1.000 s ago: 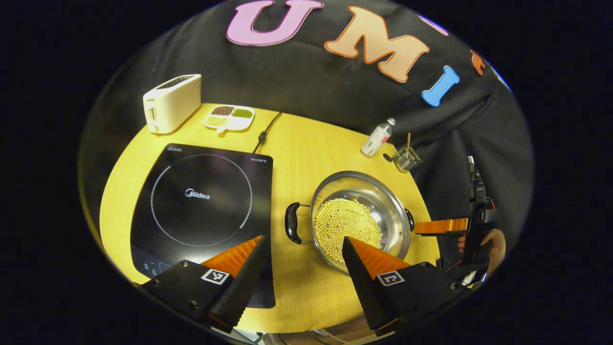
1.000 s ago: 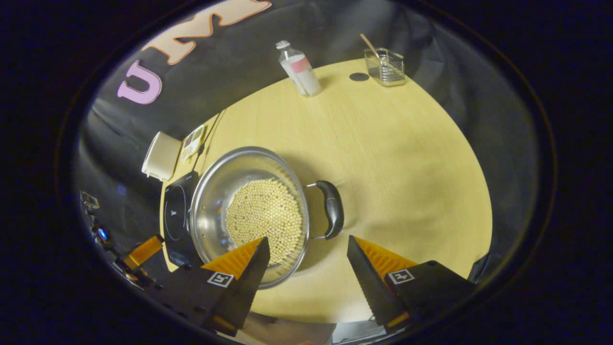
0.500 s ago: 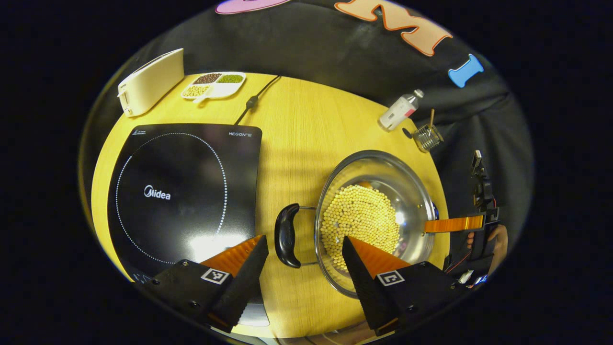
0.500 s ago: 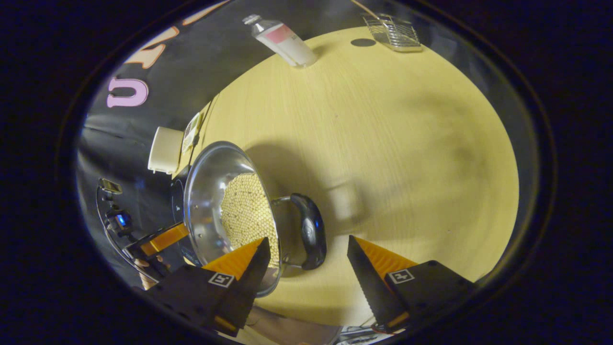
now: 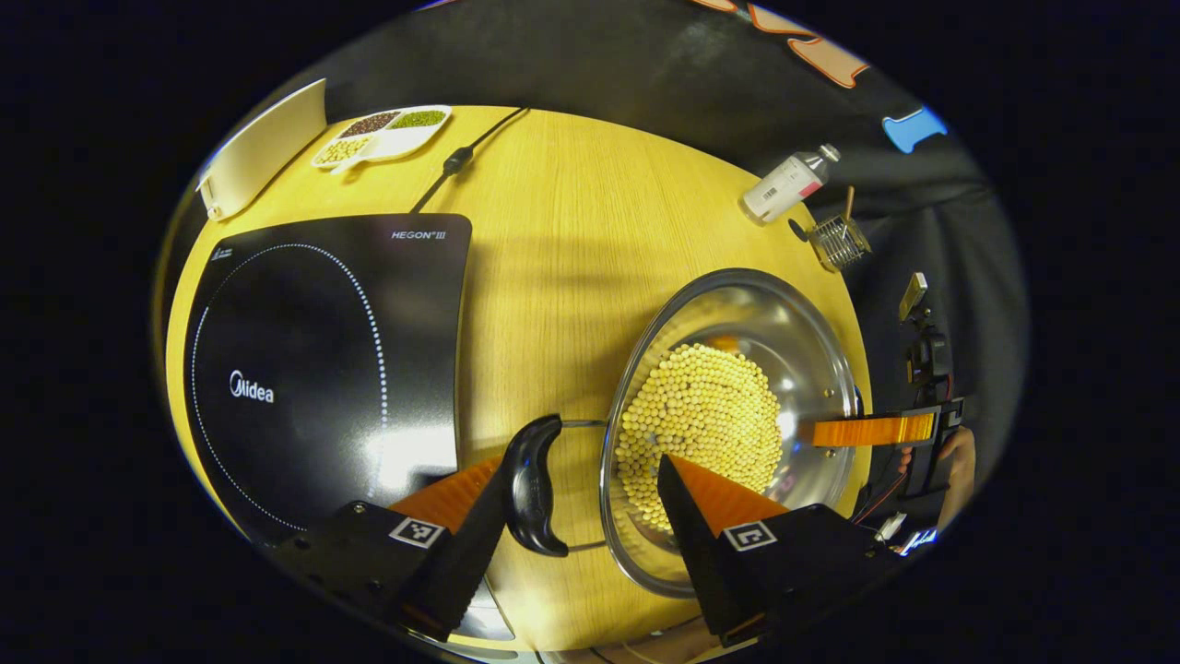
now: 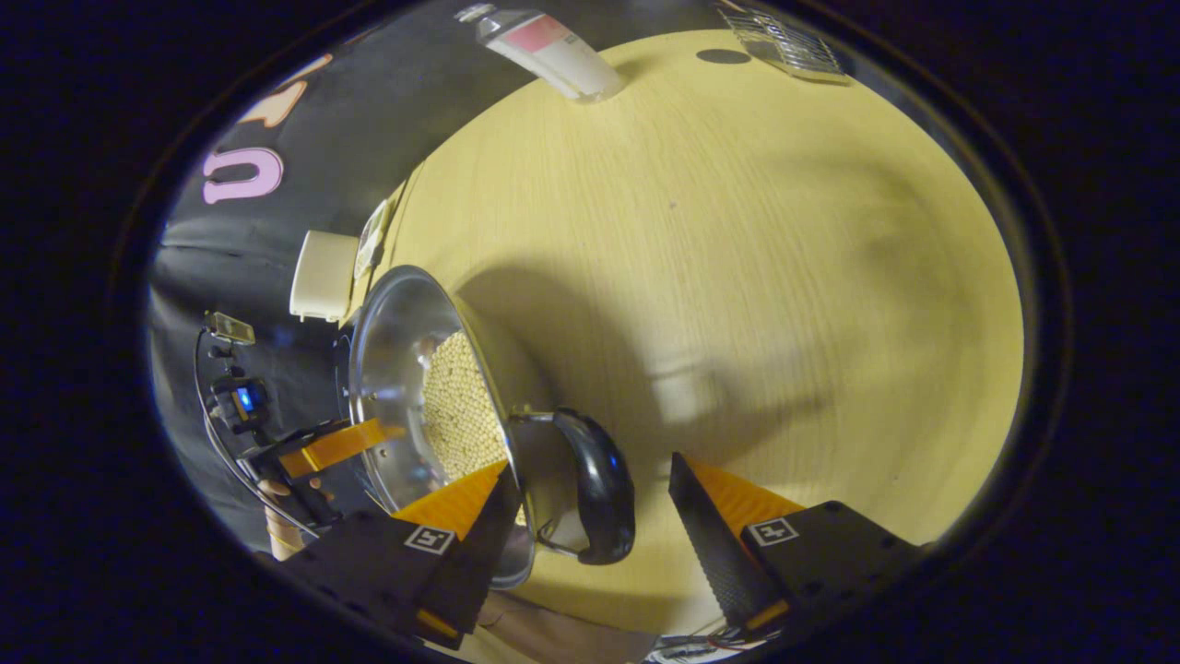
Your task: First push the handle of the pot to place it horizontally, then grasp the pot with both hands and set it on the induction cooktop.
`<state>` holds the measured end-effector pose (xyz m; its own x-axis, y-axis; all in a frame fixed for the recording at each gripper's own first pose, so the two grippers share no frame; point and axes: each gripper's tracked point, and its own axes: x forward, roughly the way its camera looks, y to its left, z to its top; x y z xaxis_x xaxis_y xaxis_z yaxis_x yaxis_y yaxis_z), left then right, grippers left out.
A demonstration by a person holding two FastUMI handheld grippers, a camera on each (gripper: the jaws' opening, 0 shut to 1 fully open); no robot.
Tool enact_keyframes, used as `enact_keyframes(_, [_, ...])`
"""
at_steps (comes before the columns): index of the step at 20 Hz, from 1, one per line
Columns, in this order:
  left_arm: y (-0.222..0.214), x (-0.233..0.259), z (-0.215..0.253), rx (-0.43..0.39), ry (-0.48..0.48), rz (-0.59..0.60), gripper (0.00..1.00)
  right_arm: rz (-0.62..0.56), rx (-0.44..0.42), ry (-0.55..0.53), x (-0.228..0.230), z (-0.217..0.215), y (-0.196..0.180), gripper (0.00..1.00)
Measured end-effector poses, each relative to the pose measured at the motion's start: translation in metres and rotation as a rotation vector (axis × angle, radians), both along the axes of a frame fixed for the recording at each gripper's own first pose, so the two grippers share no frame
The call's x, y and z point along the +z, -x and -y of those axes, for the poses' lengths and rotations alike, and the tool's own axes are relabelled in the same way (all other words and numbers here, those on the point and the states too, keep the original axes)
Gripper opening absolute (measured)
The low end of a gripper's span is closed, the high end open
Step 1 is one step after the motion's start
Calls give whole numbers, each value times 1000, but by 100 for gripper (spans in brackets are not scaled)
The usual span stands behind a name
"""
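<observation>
A steel pot (image 5: 784, 350) holding pale beans sits on the yellow table (image 5: 553, 277), to the right of the black induction cooktop (image 5: 313, 360). In the left gripper view, its near black handle (image 5: 533, 484) lies between the fingers of my open left gripper (image 5: 583, 461), close to the left finger. At the pot's far rim is a finger of my right gripper (image 5: 867, 431), held by a hand (image 5: 959, 456). In the right gripper view, the pot (image 6: 387, 369) is at the left. Its other black handle (image 6: 599, 489) sits inside my open right gripper (image 6: 590, 466).
A cream toaster (image 5: 258, 152) and a divided dish of beans (image 5: 383, 134) stand behind the cooktop, with a black cord (image 5: 461, 157) beside them. A bottle (image 5: 784, 184) and a wire basket (image 5: 841, 242) are at the far right edge.
Both grippers have come down and closer to the pot. Each black handle, ahead of the fingertips before, now lies between its gripper's open fingers. The pot has not moved.
</observation>
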<state>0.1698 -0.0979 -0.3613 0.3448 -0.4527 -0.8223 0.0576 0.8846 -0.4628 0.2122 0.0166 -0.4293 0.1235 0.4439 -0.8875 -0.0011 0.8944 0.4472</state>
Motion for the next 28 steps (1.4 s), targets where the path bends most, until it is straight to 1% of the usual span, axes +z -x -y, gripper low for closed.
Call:
enact_keyframes(2, [-2, -4, -1, -5, -14, -13, 92, -12, 7, -17, 1, -3, -4, 86])
enact_keyframes(3, [-4, -6, 0, -8, -14, -14, 89, -12, 9, -22, 0, -4, -7, 95])
enact_keyframes(4, [-5, -7, 0, -9, -16, -18, 87, -6, 7, -19, 0, -5, -11, 86])
enact_keyframes(5, [-3, -10, -2, -14, -29, -30, 86, -7, 10, -19, -3, -6, -11, 84])
enact_keyframes(6, [-3, -13, -6, -16, -47, -42, 83, -20, 23, -13, -4, -7, -10, 65])
enact_keyframes(7, [-4, -16, -9, -12, -59, -48, 75, -19, 42, -3, -6, -7, -8, 65])
enact_keyframes(8, [-5, -18, -10, -3, -62, -53, 75, -23, 49, -31, -3, -13, -8, 65])
enact_keyframes(9, [-3, -19, -9, -1, -56, -72, 62, -23, 70, -8, -8, -14, -2, 60])
enact_keyframes(10, [-2, -19, -9, -5, -51, -90, 63, -36, 79, -10, -10, -14, -2, 56])
enact_keyframes(11, [-1, -19, -9, -6, -49, -101, 62, -57, 68, -13, -9, -13, -2, 51])
enact_keyframes(13, [0, -19, -8, -4, -50, -107, 58, -72, 47, -29, -7, -14, -2, 52])
enact_keyframes(14, [1, -20, -8, 10, -51, -116, 58, -63, 47, -22, -7, -13, -2, 57])
enact_keyframes(15, [5, -20, -7, 27, -55, -139, 55, -42, 62, 1, -7, -11, -3, 51])
enact_keyframes(16, [8, -19, -6, 38, -59, -153, 59, -11, 81, 34, -6, -7, -3, 51])
enact_keyframes(18, [14, -20, -2, 43, -62, -160, 58, 13, 97, 69, -5, 2, 4, 51])
enact_keyframes(19, [19, -18, 0, 39, -64, -162, 60, 2, 90, 63, -3, 5, 10, 51])
enact_keyframes(20, [26, -16, 2, 36, -63, -162, 57, -6, 73, 45, 4, 9, 16, 52])
enact_keyframes(21, [35, -11, 5, 36, -59, -166, 57, -15, 63, 28, 3, 9, 22, 50])
enact_keyframes(22, [42, -6, 6, 35, -54, -165, 57, -16, 58, 21, 4, 10, 28, 54])
enact_keyframes(23, [46, -3, 7, 31, -54, -163, 57, -12, 56, 18, 7, 12, 34, 48])
enact_keyframes(28, [73, 22, 5, 2, -66, -144, 57, 2, 40, 5, 33, 15, 66, 48])
